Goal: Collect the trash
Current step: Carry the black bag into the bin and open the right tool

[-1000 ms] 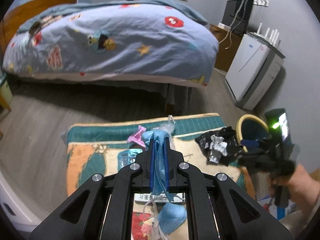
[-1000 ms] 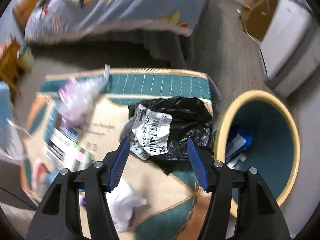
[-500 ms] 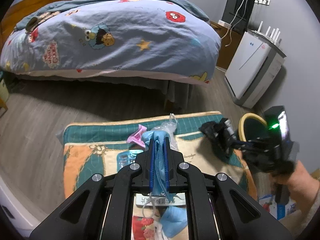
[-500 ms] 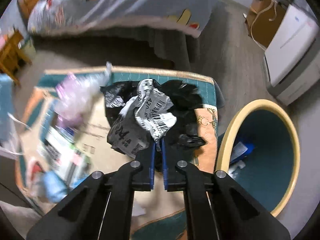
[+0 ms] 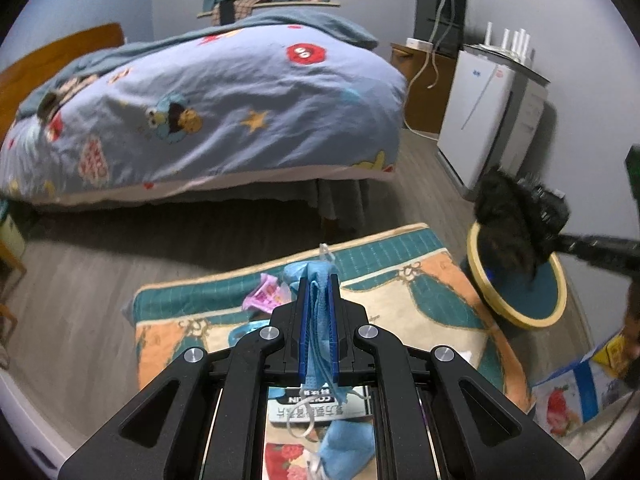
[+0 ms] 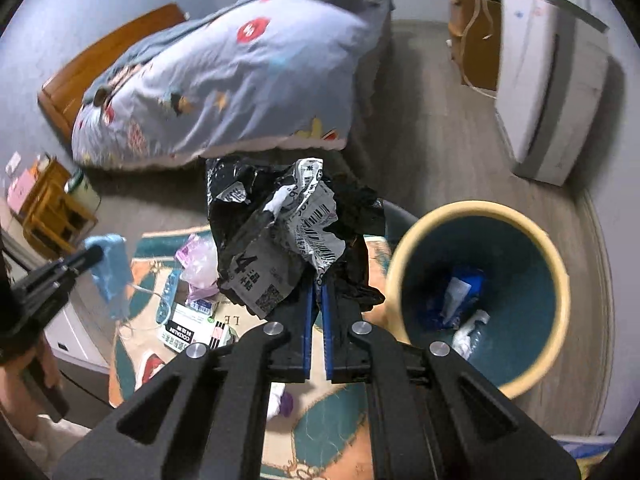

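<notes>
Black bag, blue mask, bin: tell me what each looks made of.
Black bag: thin glossy plastic film, crumpled into sharp creases, with a white printed paper label stuck on.
Blue mask: soft matte non-woven fabric, probably; it hangs limp in pleats, with white elastic loops.
Bin: seemingly rigid plastic, smooth teal wall, cream rim.

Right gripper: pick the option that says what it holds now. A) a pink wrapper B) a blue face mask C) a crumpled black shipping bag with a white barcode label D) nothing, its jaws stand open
C: the right gripper is shut on the crumpled black shipping bag, lifted off the rug beside the bin; the mask is in the other gripper.
</notes>
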Action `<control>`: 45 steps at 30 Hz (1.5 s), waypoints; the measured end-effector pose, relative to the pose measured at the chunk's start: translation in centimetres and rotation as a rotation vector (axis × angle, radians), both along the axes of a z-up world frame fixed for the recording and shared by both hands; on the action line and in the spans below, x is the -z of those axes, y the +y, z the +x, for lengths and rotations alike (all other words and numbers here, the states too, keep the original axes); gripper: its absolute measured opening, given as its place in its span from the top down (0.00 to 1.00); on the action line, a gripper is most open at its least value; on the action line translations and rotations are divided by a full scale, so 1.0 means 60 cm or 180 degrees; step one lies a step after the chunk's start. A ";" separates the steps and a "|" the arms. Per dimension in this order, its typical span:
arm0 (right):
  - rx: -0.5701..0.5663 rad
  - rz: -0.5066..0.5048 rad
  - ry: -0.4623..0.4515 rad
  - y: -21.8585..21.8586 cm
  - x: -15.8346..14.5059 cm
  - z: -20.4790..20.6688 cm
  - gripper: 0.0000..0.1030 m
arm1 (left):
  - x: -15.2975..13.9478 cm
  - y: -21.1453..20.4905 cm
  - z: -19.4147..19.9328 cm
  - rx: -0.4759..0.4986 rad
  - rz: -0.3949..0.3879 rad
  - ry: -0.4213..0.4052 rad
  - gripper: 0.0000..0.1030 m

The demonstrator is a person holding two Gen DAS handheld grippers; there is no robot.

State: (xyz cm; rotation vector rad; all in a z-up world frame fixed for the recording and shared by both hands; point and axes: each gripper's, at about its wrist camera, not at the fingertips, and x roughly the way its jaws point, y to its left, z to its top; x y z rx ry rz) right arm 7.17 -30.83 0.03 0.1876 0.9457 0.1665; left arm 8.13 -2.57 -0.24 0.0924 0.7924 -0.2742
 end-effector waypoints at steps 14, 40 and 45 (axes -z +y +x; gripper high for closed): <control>0.0403 0.0124 0.0024 -0.101 0.018 -0.043 0.96 | 0.002 -0.106 -0.019 0.0329 0.0283 -0.0053 0.92; 0.1676 0.0550 0.0345 -0.324 0.124 -0.042 0.96 | -0.009 -0.398 0.018 0.1300 -0.0128 0.0039 0.92; 0.1692 0.0555 0.0393 -0.324 0.134 -0.030 0.96 | 0.025 -0.421 0.028 0.1349 -0.0082 0.0146 0.92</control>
